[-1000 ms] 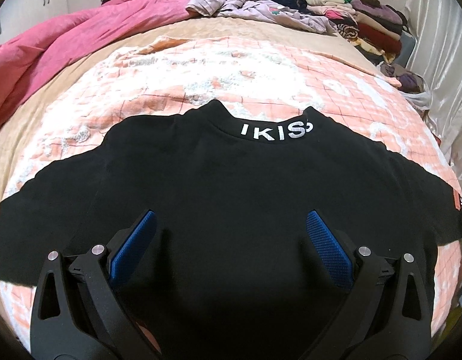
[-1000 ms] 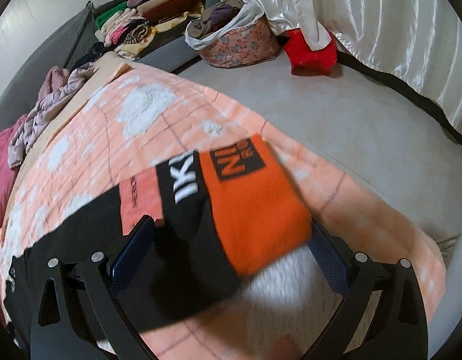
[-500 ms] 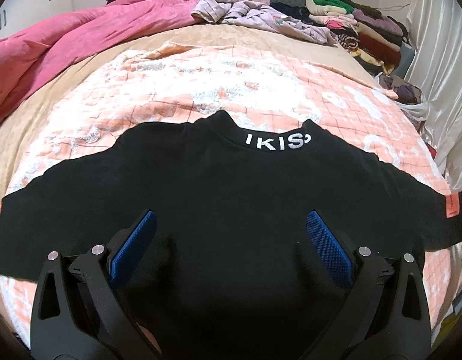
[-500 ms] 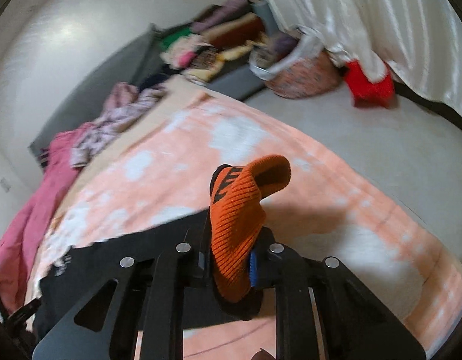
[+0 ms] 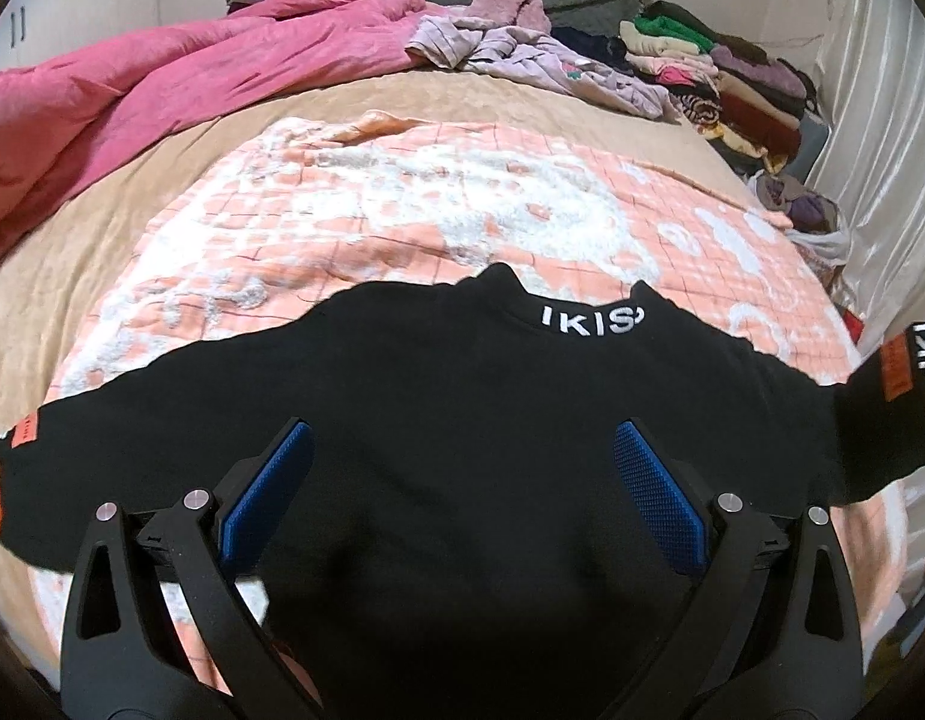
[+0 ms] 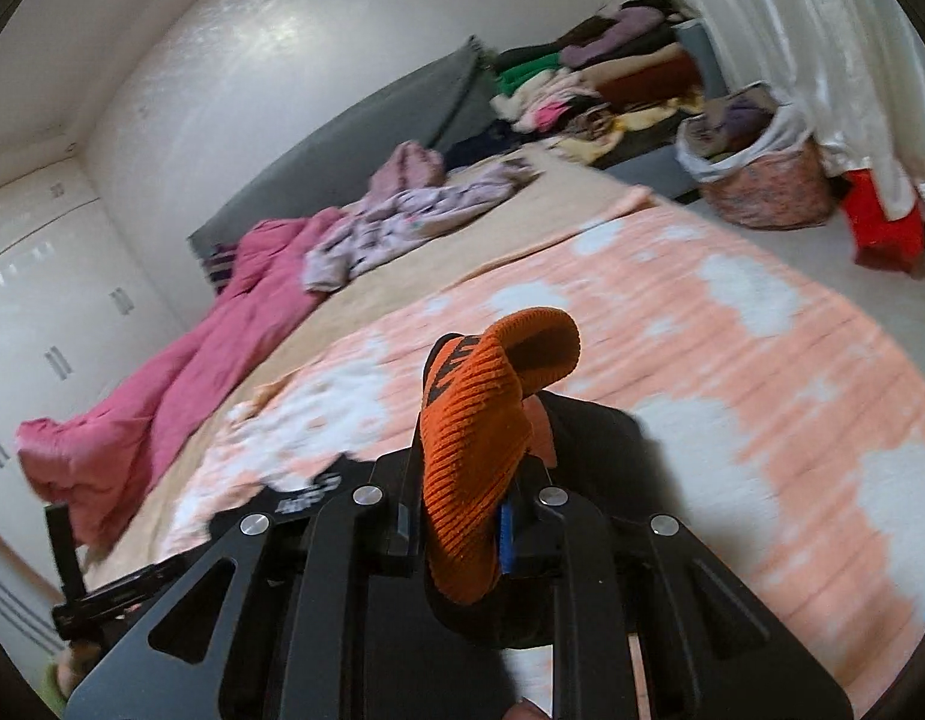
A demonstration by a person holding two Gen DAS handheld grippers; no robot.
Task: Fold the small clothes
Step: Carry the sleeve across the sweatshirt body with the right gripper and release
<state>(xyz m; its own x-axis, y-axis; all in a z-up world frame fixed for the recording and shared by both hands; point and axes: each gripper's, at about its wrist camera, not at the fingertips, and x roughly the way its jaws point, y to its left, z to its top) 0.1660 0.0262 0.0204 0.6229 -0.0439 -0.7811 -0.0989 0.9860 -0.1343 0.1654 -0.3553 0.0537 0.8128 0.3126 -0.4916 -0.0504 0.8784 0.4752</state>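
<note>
Two grippers were in play. Nearest the right wrist camera, the right gripper (image 6: pixel 462 531) was pinched tight on the orange cuff (image 6: pixel 480 438) of the black sweater (image 5: pixel 462 438), with the ribbed knit bunched up between the blue pads (image 6: pixel 505 531) and curling over above them. The sleeve was lifted off the blanket; in the left view its far end rose at the right edge of frame (image 5: pixel 882 408).

The left gripper (image 5: pixel 462 480) hovered over the sweater's lower body with its fingers spread wide and nothing between them. Whether the tips touched the cloth could not be told.

The sweater lay flat, back up, on the peach and white blanket (image 5: pixel 402 210), with its collar lettering (image 5: pixel 591 321) away from the camera and the other sleeve stretched out to the left, showing an orange patch (image 5: pixel 25 429).

Judgement: the step in hand was the fold of the right sleeve across the body. To do it well:
- carry the cuff low and straight toward the opposite shoulder, so that the crease falls along the side seam;
- press the left gripper on the body, so that the torso does not drag;
- release only once the sleeve lies flat, since the bunched knit may spring back.

Beyond lay a pink quilt (image 5: pixel 132 90) and stacked folded clothes (image 5: pixel 732 78).
</note>
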